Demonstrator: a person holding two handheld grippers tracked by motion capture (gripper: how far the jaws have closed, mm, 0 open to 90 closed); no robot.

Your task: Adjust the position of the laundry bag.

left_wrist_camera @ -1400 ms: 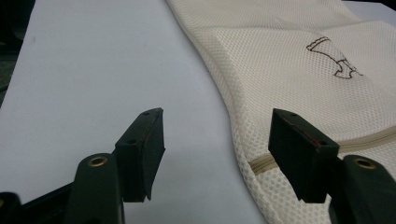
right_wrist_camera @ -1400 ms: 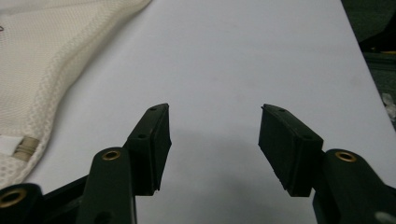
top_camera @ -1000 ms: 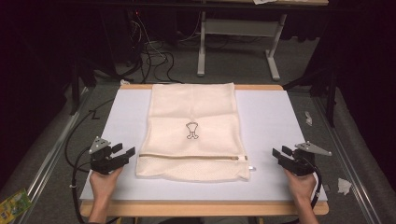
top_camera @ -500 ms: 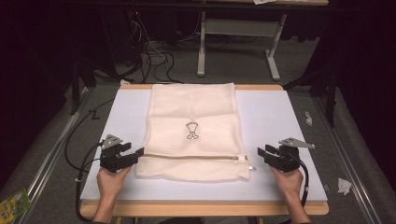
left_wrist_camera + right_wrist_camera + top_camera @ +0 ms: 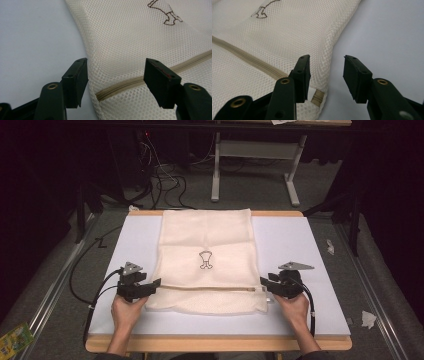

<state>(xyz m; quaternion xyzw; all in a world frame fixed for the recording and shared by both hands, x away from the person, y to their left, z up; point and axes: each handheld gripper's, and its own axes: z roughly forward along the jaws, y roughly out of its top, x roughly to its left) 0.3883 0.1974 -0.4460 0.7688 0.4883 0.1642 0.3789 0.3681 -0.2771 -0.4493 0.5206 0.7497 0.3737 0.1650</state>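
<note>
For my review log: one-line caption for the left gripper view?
Left gripper, jaws open, straddles the zipper end of a cream mesh laundry bag.

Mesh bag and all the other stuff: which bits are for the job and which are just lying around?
For the job: mesh bag, its zipper, left gripper, right gripper.
Lying about: paper scraps, green packet, floor cables.

No legible text, numbers or brands. Sole mark: small brown outline emblem [image 5: 205, 259] on the mesh bag [image 5: 207, 237], 12 o'clock of its zipper [image 5: 210, 288].
</note>
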